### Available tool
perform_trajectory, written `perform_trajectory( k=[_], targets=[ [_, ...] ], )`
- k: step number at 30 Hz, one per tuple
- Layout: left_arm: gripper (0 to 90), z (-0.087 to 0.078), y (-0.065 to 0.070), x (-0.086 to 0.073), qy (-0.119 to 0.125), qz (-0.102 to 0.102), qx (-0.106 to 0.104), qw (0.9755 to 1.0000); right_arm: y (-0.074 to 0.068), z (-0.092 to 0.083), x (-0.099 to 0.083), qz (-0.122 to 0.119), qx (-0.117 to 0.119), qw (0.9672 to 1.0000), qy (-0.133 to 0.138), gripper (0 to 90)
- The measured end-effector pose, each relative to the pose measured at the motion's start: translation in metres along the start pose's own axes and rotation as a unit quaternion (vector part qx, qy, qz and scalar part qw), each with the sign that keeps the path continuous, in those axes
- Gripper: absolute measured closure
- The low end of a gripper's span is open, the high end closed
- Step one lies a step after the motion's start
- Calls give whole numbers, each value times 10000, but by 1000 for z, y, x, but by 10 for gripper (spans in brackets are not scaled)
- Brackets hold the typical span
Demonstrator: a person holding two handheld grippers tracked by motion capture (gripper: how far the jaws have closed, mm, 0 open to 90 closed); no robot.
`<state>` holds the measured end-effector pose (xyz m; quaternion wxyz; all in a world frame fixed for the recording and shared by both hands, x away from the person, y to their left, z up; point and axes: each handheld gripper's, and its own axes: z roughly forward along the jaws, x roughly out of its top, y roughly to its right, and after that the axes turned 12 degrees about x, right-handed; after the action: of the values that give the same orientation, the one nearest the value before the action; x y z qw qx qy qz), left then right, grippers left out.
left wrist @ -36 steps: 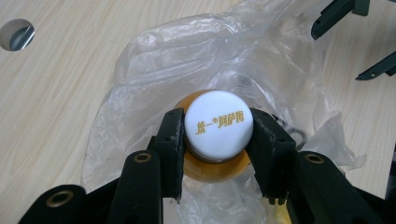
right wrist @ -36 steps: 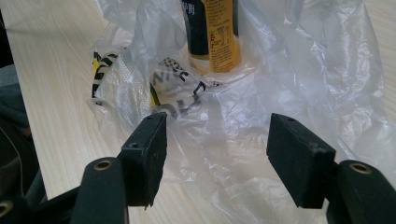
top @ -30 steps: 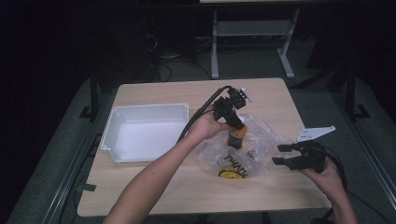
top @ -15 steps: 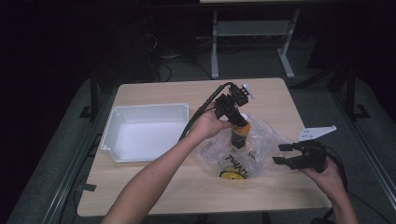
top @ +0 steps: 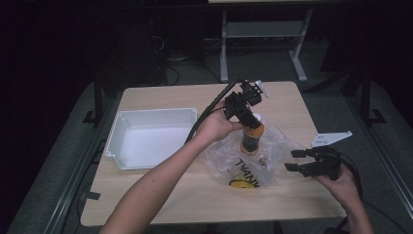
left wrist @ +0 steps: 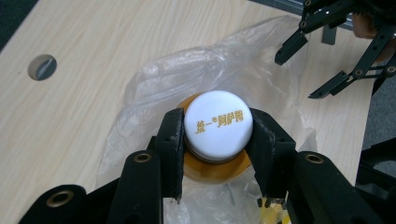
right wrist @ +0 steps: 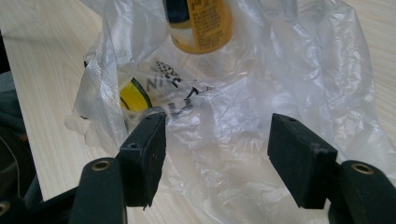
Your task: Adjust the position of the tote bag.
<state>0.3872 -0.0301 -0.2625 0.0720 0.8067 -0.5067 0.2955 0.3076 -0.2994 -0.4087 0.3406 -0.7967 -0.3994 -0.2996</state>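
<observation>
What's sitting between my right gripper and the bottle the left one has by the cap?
Only crumpled clear plastic bag: in the right gripper view it spreads from the open right gripper up to the orange bottle. Nothing solid shows there.

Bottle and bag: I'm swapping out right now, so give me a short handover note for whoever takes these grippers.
Left gripper: shut on the bottle, jaws clamped on either side of its white cap, bottle upright over the bag.
Right gripper: open, nothing held, at the bag's right edge, the film just ahead of its jaws.
Bag: clear plastic, crumpled on the table, something yellow inside.
Tray: white, to the left, nothing in it.
Done: bottle gripped by the cap.
Left: probably freeing the bottle from the bag, perhaps for the tray; the right gripper could hold the bag down.
</observation>
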Motion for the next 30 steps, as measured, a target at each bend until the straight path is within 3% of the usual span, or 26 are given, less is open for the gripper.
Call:
perform_trajectory(
  k=[13,20,28,30],
  targets=[
    [595,-24,-2,5,82,-8,54,10000,1,-1,-1,6,-8,10000,22,366],
    [595,-40,-9,5,155,-104,31,9998,1,-1,0,9,-5,10000,5,366],
    [595,-59,-19,2,235,-65,104,9996,1,1,0,15,-6,10000,9,366],
    [596,-65,-22,0,309,-155,144,9993,1,0,0,12,-23,10000,5,366]
  ],
)
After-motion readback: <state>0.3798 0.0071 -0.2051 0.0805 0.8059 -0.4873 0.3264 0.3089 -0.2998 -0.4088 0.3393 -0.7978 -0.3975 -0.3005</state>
